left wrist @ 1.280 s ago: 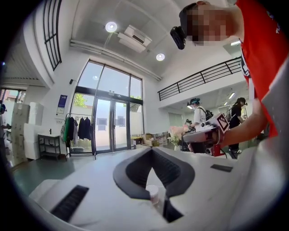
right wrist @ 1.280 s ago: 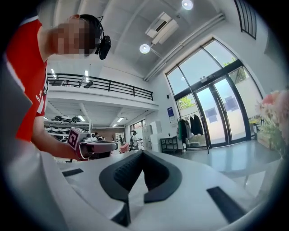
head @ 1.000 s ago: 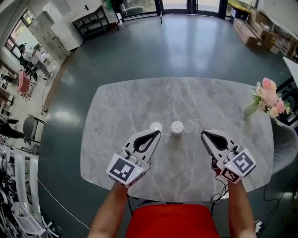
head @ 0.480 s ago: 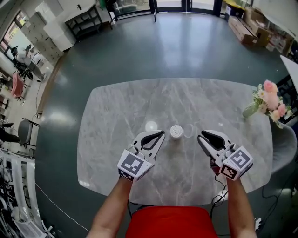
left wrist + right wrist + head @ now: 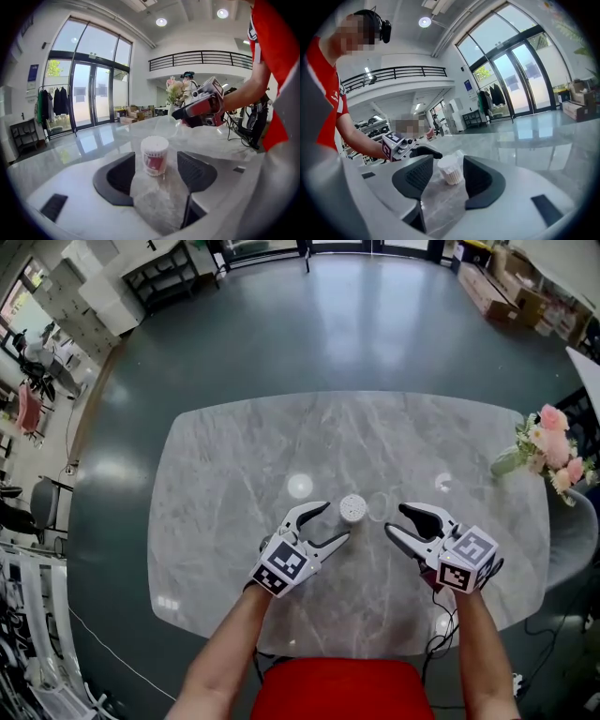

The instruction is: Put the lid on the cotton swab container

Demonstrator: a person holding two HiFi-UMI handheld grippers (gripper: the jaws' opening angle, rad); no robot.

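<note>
The cotton swab container (image 5: 353, 508) stands upright and uncovered on the marble table (image 5: 234, 465), its white swab tips showing. Its clear lid (image 5: 379, 505) lies on the table just right of it. My left gripper (image 5: 333, 523) is just left of and nearer than the container, jaws opening, nothing between them. In the left gripper view the container (image 5: 154, 154) stands a little beyond the fingertips, with the lid (image 5: 165, 126) behind it. My right gripper (image 5: 395, 518) sits right of the lid, jaws opening and empty. In the right gripper view the container (image 5: 451, 171) is ahead of the jaws.
A vase of pink flowers (image 5: 553, 442) stands at the table's right edge, with a grey chair (image 5: 574, 532) beyond it. Bright ceiling-light reflections (image 5: 300, 486) lie on the marble. The table's front edge runs just below both grippers.
Both grippers went from shut to wide open. The left one moved right and forward toward the container; the right one drew in leftward toward the lid.
</note>
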